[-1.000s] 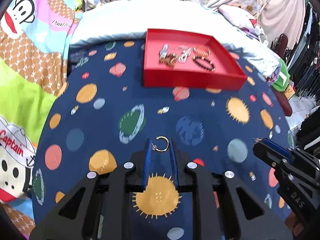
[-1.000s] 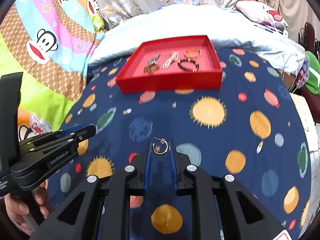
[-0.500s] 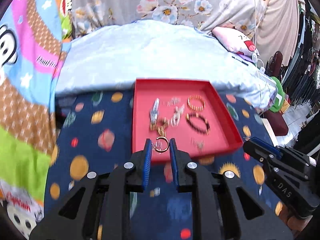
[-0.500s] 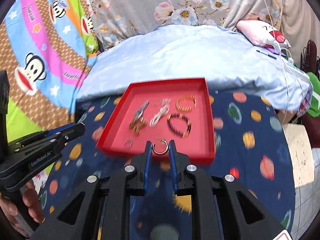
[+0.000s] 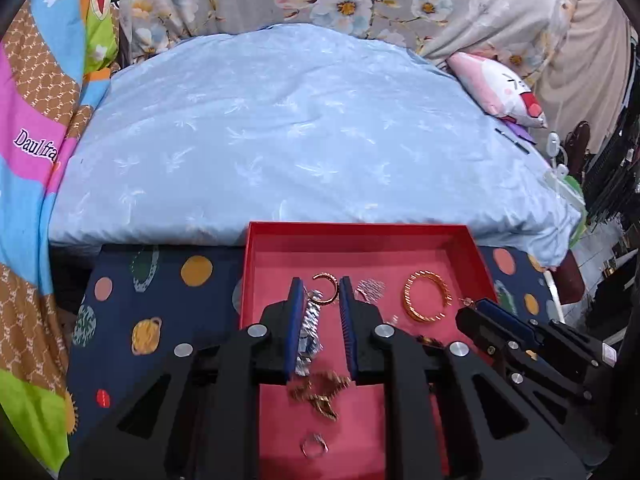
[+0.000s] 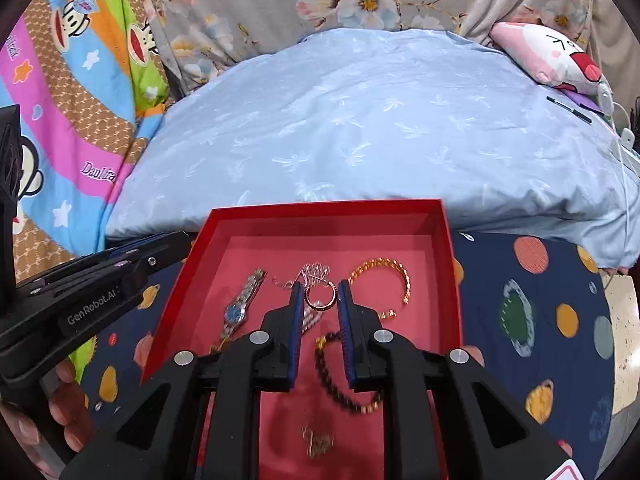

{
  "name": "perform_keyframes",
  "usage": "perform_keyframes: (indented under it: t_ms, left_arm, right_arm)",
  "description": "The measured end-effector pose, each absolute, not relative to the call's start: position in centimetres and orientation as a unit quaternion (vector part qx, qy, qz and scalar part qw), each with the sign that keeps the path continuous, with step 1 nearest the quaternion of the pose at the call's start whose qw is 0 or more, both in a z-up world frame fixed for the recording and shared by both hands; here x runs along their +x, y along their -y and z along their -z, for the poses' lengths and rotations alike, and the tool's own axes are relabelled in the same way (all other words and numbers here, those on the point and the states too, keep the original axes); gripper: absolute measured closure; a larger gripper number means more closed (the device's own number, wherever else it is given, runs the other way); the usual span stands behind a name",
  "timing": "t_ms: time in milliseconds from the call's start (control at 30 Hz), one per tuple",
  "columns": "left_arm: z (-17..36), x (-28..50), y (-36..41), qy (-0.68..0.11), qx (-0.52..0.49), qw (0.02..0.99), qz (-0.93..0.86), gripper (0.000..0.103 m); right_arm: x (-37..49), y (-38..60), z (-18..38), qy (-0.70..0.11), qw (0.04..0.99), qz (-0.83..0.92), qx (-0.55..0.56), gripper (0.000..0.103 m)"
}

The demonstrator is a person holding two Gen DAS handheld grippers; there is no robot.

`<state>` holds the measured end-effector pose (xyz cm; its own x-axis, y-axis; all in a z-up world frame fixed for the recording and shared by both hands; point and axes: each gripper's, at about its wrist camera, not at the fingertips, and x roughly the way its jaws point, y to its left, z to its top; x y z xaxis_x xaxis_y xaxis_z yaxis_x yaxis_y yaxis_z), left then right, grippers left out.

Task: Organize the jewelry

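Each gripper holds a gold hoop earring over the red tray (image 5: 360,230) (image 6: 328,210). My left gripper (image 5: 319,286) is shut on one hoop earring (image 5: 326,289). My right gripper (image 6: 318,290) is shut on the other hoop earring (image 6: 320,297). In the tray lie a silver watch (image 6: 240,308), a silver chain (image 6: 316,270), a gold bangle (image 6: 382,276) (image 5: 426,296), a dark bead bracelet (image 6: 344,388), a small ring (image 5: 315,446) and a gold chain (image 5: 320,394). The right gripper shows in the left wrist view (image 5: 472,306). The left gripper shows in the right wrist view (image 6: 176,240).
The tray sits on a navy planet-print cloth (image 6: 540,320) at the edge of a pale blue duvet (image 6: 380,128). A cartoon blanket (image 6: 60,100) lies to the left and a pink plush pillow (image 6: 548,52) at the back right.
Both grippers have moved forward from over the navy cloth to above the red tray, each still holding its hoop earring.
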<state>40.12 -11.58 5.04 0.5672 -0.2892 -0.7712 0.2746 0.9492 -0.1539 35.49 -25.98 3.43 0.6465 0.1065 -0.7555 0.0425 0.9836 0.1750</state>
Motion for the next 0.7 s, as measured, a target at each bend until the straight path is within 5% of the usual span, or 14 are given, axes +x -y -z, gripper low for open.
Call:
perform_keyframes:
  t_ms: [300, 367, 467, 700]
  left_arm:
    - [-1.7, 44.0, 12.3, -0.469, -0.007, 0.869, 0.157, 0.084]
    - [-1.6, 44.2, 12.2, -0.469, -0.01, 0.869, 0.155, 0.069]
    - [-2.2, 44.1, 11.8, -0.458, -0.015, 0.877, 0.147, 0.049]
    - [-5.2, 42.5, 9.7, -0.432, -0.026, 0.893, 0.126, 0.041]
  right_arm:
    - [39.6, 26.3, -1.0, -0.436, 0.894, -0.018, 0.101, 0.087]
    - [39.9, 26.3, -0.9, -0.435, 0.895, -0.018, 0.098, 0.086]
    - [39.9, 26.2, -1.2, -0.428, 0.898, -0.017, 0.096, 0.071]
    - [37.4, 27.2, -4.5, -0.397, 0.913, -0.001, 0.095, 0.059]
